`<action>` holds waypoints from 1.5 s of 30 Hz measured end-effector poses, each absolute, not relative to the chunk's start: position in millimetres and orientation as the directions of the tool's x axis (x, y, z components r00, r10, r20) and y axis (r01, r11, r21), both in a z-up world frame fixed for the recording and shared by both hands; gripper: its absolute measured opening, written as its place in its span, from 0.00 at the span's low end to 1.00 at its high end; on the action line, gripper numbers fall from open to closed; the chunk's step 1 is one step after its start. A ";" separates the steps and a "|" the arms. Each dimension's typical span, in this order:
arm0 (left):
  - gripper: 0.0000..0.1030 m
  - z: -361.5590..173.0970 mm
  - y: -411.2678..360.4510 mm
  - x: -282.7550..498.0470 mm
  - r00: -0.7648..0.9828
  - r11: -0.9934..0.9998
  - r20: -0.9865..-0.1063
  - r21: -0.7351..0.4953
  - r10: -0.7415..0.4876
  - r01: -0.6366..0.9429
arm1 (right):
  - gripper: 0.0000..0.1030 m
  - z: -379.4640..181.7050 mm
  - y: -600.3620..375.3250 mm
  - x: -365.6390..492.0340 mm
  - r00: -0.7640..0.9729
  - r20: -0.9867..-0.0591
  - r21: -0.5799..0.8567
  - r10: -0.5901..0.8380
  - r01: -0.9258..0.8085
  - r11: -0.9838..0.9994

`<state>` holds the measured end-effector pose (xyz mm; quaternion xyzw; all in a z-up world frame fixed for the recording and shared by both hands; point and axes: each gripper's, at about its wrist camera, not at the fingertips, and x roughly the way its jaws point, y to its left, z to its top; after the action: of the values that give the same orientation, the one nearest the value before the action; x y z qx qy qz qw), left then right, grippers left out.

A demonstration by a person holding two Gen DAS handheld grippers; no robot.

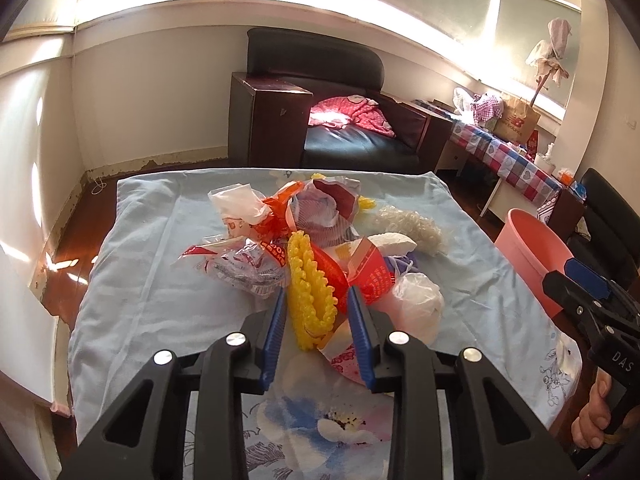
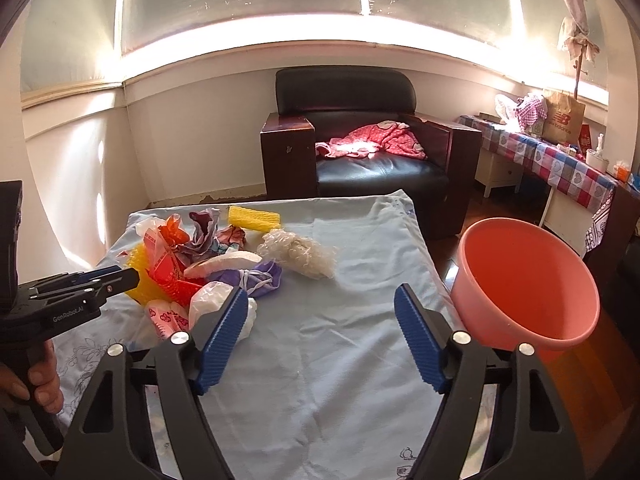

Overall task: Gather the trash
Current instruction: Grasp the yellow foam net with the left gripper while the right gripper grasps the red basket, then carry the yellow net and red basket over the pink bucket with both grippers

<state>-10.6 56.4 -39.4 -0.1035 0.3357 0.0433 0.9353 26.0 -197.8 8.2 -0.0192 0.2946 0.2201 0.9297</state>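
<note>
Left wrist view: your left claw (image 1: 316,332) straddles the yellow foam net (image 1: 310,296), fingers not visibly pressing it. Your right claw (image 2: 320,336) gapes wide over bare cloth. Trash pile (image 2: 192,260) sits toward the surface's (image 2: 340,340) far-left corner; pink bin (image 2: 528,280) stands beyond its right edge.

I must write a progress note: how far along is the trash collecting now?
Done: nothing visible; the pink bin looks empty. In hand: the left gripper straddles the yellow foam net, jaws not closed. The right gripper is open and holds nothing. Left: the whole trash pile on the blue cloth.
</note>
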 end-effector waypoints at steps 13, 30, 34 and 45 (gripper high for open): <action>0.09 -36.4 67.1 -24.2 0.789 0.968 -0.614 -0.204 -0.012 -0.144 | 0.58 5.2 -190.0 26.6 0.604 -0.554 0.266 0.574 -0.524 0.809; 0.09 -29.4 86.6 -46.7 0.810 0.956 -0.587 -0.247 -0.019 -0.156 | 0.58 16.5 -107.9 41.8 0.491 -0.581 0.228 0.649 -0.667 0.709; 0.09 -29.1 89.3 -49.5 0.810 0.955 -0.586 -0.253 -0.024 -0.155 | 0.58 13.2 -86.3 51.3 0.449 -0.613 0.223 0.650 -0.691 0.687; 0.09 -30.1 90.3 -49.6 0.812 0.953 -0.582 -0.261 -0.028 -0.154 | 0.58 -5.2 -59.5 77.1 0.323 -0.695 0.295 0.642 -0.686 0.665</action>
<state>-49.6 90.3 -30.1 -0.1497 0.3045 0.0334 0.9401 77.1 -59.5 -5.2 -0.0267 0.4142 0.4084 0.8130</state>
